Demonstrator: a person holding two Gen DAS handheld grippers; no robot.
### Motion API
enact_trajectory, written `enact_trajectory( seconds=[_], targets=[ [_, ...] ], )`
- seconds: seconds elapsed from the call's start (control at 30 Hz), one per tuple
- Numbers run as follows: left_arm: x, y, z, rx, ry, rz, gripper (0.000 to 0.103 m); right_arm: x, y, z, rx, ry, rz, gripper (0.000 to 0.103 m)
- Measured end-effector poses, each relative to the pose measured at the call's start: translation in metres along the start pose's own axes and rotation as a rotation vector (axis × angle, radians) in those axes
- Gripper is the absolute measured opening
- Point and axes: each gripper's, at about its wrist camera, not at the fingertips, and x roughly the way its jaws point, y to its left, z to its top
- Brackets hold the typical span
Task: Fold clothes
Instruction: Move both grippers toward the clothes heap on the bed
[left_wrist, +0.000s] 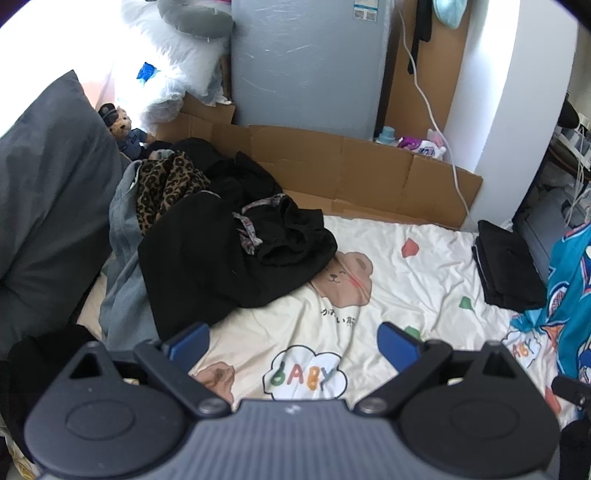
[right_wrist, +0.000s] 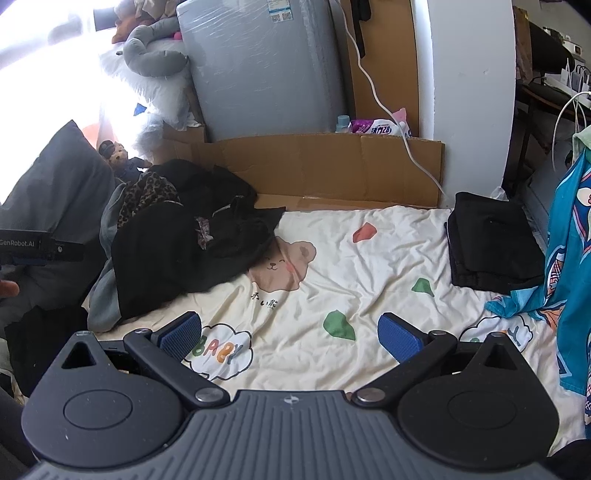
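Soft, crumpled cotton sheet across the bed, matt black cloth pile on the left. Far back, rough brown cardboard under a glossy film-wrapped grey cabinet.

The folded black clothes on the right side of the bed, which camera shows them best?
The right wrist view: the folded black clothes lie well inside the picture, with the stacked layers showing along the near edge. The left wrist view shows the same stack closer to the picture's edge and more stretched by the lens.
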Motion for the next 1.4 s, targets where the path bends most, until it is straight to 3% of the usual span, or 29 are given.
enact_trajectory(
  seconds=[0.23, 0.7, 1.4],
  targets=[
    [0.002, 0.015, 0.005, -0.018, 0.011, -0.029, 0.099, 0.002, 0.000, 0.001, 0.010, 0.000, 0.002, 0.103],
    [0.015, 0.018, 0.006, -0.008, 0.015, -0.017, 0.099, -0.001, -0.001, -0.001, 0.014, -0.016, -0.020, 0.103],
    [0.007, -0.004, 0.002, 0.010, -0.002, -0.005, 0.099, -0.001, 0.002, 0.002, 0.013, -0.003, -0.026, 0.103]
  ],
)
